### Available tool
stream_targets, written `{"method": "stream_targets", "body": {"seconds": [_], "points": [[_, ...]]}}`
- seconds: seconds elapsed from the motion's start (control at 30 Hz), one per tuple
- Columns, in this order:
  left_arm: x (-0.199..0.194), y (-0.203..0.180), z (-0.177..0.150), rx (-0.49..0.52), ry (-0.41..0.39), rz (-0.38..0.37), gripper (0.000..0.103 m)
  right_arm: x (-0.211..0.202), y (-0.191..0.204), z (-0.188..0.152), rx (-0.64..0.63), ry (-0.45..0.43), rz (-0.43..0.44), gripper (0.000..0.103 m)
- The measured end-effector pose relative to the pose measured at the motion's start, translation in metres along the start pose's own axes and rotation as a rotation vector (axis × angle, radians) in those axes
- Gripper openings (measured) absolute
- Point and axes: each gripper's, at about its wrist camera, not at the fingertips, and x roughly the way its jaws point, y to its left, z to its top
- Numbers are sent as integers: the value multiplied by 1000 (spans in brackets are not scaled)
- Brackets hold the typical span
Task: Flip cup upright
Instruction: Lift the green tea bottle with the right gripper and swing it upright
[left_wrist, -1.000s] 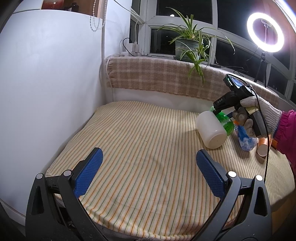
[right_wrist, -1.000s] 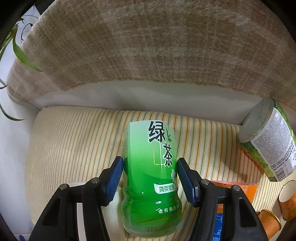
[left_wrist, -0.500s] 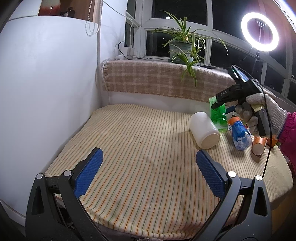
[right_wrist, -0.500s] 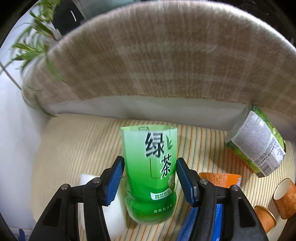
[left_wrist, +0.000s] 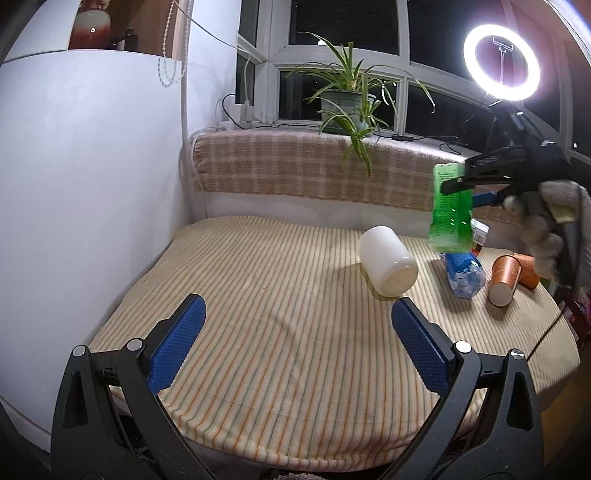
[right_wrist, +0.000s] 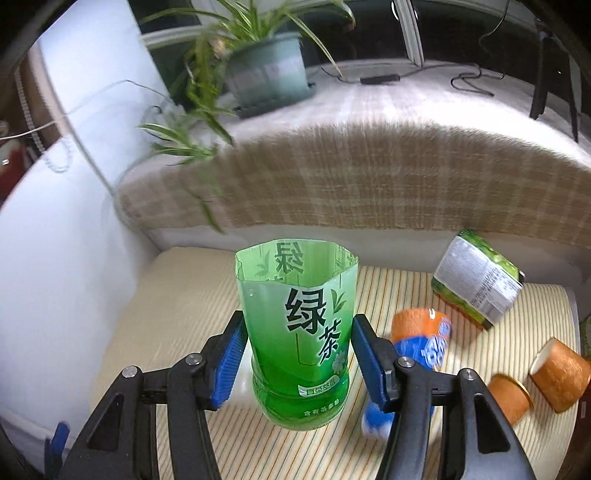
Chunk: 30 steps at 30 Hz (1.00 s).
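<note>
My right gripper (right_wrist: 297, 354) is shut on a green cut-bottle cup (right_wrist: 299, 332) with Chinese lettering. It holds the cup upright, open end up, in the air above the striped cushion (right_wrist: 177, 306). In the left wrist view the same cup (left_wrist: 451, 206) hangs at the right, above the cushion (left_wrist: 277, 314), in the right gripper (left_wrist: 458, 181). My left gripper (left_wrist: 295, 347) is open and empty over the cushion's front part.
A white cup (left_wrist: 388, 260) lies on its side mid-cushion. A blue-and-orange cup (right_wrist: 417, 343), a green labelled cup (right_wrist: 476, 277) and two orange paper cups (right_wrist: 557, 374) lie at the right. A checked backrest (left_wrist: 314, 170), a plant (left_wrist: 347, 99) and a ring light (left_wrist: 500, 61) stand behind.
My right gripper has lifted the green cup off the cushion and turned it from lying to upright. The left gripper has stayed open, its view tilting slightly up.
</note>
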Motion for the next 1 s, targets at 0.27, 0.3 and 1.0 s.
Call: {"method": "stream_targets", "body": {"seconds": [0.27,0.3,1.0], "points": [[4,-18,0,11,15,-63,102,-16,-2,-70,19,129,147,59],[5,-19,0,11,18,-71,102,-17,-3,-81,36,151,166,59],[22,-38,5,-29,110,-188,102,46,-29,-139,295,281,235,62]]}}
